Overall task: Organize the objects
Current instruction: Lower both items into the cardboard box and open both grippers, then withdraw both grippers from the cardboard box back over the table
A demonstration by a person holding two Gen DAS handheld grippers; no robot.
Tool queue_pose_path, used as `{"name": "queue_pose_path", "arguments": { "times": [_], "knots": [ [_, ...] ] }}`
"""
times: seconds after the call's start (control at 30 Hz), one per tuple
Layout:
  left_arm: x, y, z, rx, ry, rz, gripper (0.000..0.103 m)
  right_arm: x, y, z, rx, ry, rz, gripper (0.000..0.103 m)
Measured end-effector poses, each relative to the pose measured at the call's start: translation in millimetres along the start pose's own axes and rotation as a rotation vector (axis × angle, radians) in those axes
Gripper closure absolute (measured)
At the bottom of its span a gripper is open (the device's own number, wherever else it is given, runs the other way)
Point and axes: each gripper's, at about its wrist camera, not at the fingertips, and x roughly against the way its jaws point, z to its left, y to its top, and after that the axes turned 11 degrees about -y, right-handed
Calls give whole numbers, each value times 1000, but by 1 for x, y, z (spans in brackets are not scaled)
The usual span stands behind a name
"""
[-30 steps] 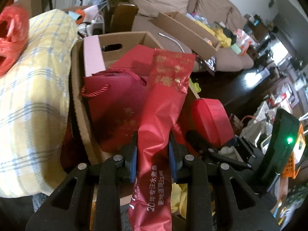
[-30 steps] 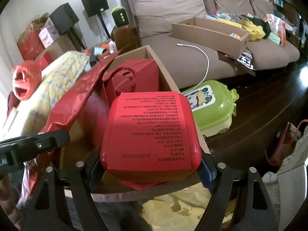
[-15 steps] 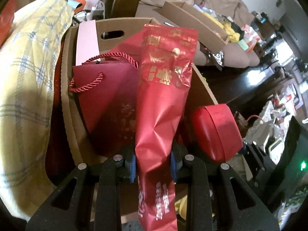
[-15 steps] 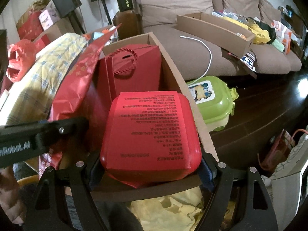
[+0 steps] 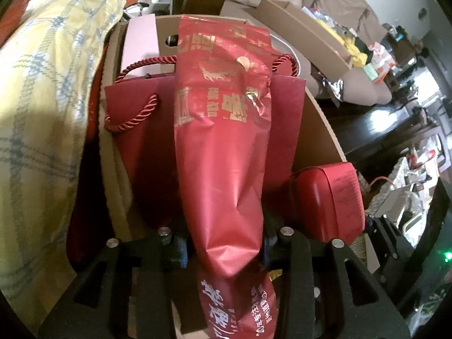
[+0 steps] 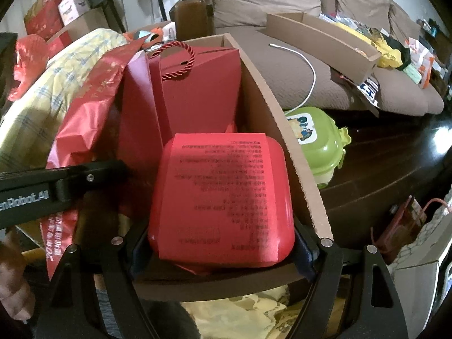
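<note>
Cardboard box [image 6: 299, 152] ahead; left gripper [image 5: 226, 245] opening around red foil bag [image 5: 223, 152]; right gripper [image 6: 220, 251] clamps red case [image 6: 223, 197].

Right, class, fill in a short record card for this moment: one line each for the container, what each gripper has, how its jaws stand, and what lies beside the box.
container: cardboard box, open at the top
already inside: dark red gift bag with rope handles, upright
left gripper: long red foil bag between its jaws, which are opening
right gripper: jaws closed on a rounded red box, low inside the carton
beside the box: yellow checked cloth on one side, green lidded case on the other
</note>
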Motion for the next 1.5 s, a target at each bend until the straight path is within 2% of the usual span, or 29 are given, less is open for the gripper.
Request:
{"name": "queue_pose_path", "arguments": {
  "times": [0.2,0.43,0.67,0.77,0.9,1.0,1.07,1.13,1.23,1.4,1.5],
  "knots": [
    [9,-11,-2,-41,7,-2,63,2,1,0,-14,11,3,19],
    [10,9,-3,-30,-57,-65,63,6,4,-9,-100,67,-6,19],
    [2,39,9,31,-63,-129,60,6,0,12,28,-40,-32,18],
    [-4,43,10,28,-53,-138,51,12,0,14,38,-78,-86,8],
    [-9,36,5,-12,-22,-132,39,16,2,10,16,-59,-110,6],
    [-8,30,9,-8,-5,-92,29,19,4,8,6,-48,-120,5],
    [-5,25,12,2,-26,-75,20,24,6,4,-14,-39,-142,5],
    [-2,18,6,-55,-77,-39,20,28,7,-1,-41,-31,-161,5],
    [8,3,-8,-120,-85,-42,18,33,10,-10,-93,-8,-174,4],
    [40,8,-21,-152,-97,-103,19,47,13,-21,-158,82,-227,3],
    [64,14,-28,-161,-70,-163,19,52,14,-23,-186,126,-238,3]
  ]
}}
